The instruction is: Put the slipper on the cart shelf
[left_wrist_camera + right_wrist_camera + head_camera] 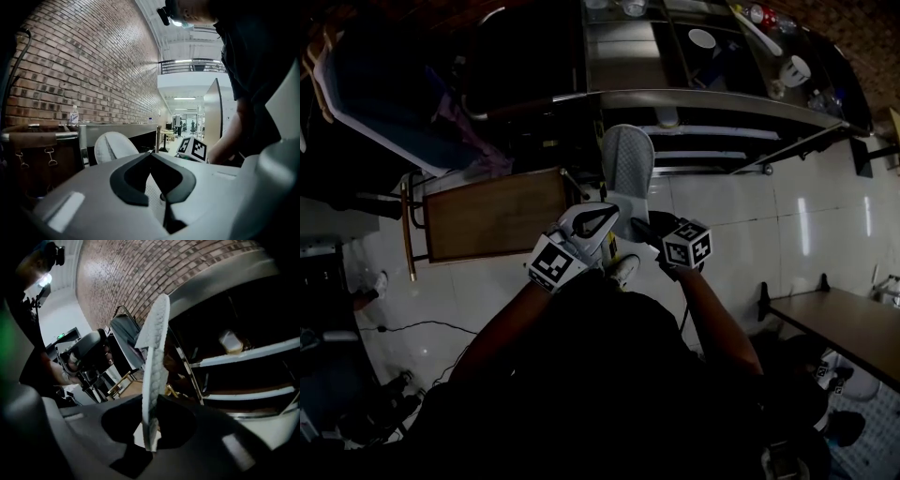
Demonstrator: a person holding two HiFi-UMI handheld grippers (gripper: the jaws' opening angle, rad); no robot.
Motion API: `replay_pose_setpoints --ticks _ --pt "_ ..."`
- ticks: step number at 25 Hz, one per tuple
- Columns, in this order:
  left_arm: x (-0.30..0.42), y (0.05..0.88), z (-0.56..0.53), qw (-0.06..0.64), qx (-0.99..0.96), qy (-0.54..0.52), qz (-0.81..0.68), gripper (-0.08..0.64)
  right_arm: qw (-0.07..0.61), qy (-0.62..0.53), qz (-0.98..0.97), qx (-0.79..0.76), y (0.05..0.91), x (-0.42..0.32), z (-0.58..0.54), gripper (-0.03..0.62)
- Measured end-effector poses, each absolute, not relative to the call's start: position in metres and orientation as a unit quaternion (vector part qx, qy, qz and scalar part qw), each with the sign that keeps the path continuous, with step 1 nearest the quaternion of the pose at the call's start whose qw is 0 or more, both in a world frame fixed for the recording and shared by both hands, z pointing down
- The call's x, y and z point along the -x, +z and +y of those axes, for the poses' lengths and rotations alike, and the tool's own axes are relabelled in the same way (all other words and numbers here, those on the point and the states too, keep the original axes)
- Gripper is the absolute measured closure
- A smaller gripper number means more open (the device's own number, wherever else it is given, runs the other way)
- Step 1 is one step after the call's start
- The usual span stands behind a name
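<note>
Before the cart (722, 98): slipper (626, 164) held in the air, off the shelves.
Left gripper (151, 157) fingers clenched tip to tip, just beside slipper; right gripper (152, 401) fingers grasp slipper's lower end, sole edge-on.

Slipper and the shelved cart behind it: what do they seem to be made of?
The pale, thin slipper looks like soft foam or rubber: matte, with a bumpy patterned sole. The grey shelved cart looks like bare metal, probably steel: its rails catch bright glints.
</note>
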State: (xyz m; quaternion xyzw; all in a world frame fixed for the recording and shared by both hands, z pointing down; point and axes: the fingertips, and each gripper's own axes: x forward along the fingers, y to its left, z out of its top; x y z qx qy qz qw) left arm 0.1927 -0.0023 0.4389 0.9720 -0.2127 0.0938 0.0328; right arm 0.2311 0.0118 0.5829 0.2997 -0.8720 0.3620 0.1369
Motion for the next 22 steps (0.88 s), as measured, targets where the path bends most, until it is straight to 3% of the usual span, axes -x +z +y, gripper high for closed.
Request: replay_pose_setpoints --ticks 10,22 --pt "-0.191 0.452 -0.027 0.034 -0.98 0.083 -0.175 0.56 0.132 0.514 -0.804 -0.268 0.639 -0.224 -0.007 0.528" --pt "-0.187 0.465 -0.071 0.049 -0.984 0.076 -0.154 0.56 0.144 0.539 -0.777 -0.291 0.656 -0.232 -0.055 0.528"
